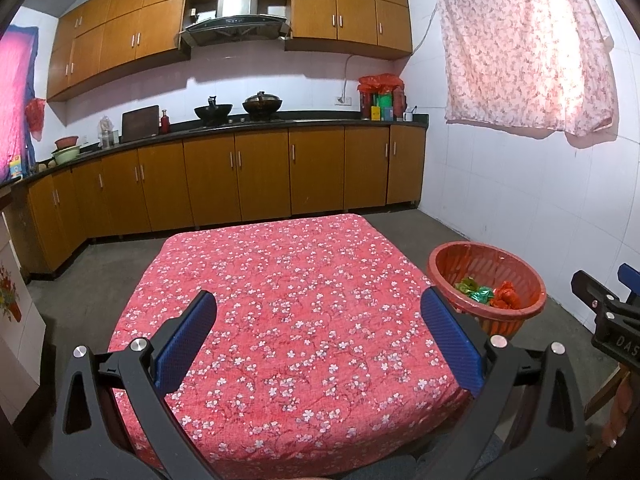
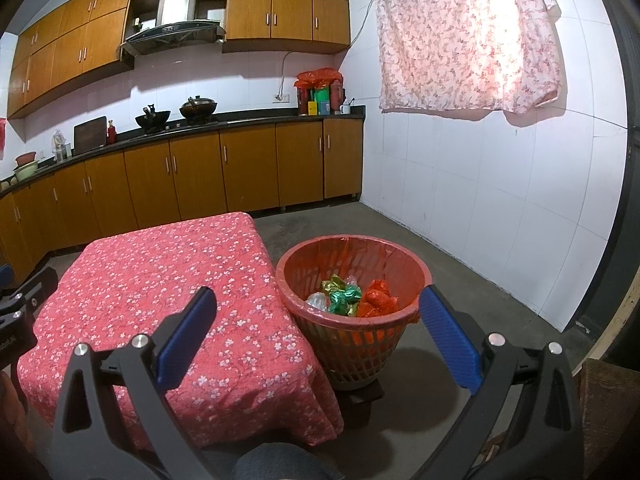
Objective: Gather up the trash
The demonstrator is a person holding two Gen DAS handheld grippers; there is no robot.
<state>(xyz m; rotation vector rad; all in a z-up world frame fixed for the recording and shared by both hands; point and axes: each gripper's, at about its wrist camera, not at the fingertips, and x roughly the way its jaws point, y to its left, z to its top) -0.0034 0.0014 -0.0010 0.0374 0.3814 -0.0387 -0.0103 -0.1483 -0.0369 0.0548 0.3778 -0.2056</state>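
A red plastic basket stands on the floor right of a low table under a red flowered cloth. In it lie crumpled wrappers: green, orange-red and clear. The basket also shows in the left wrist view, with the wrappers inside. My left gripper is open and empty above the cloth. My right gripper is open and empty, held above the basket's near rim and the table's right edge. The right gripper's side shows in the left wrist view.
Wooden base cabinets with a dark counter run along the far wall, with woks on the stove. A tiled white wall with a flowered curtain is on the right. Bare concrete floor lies around the basket.
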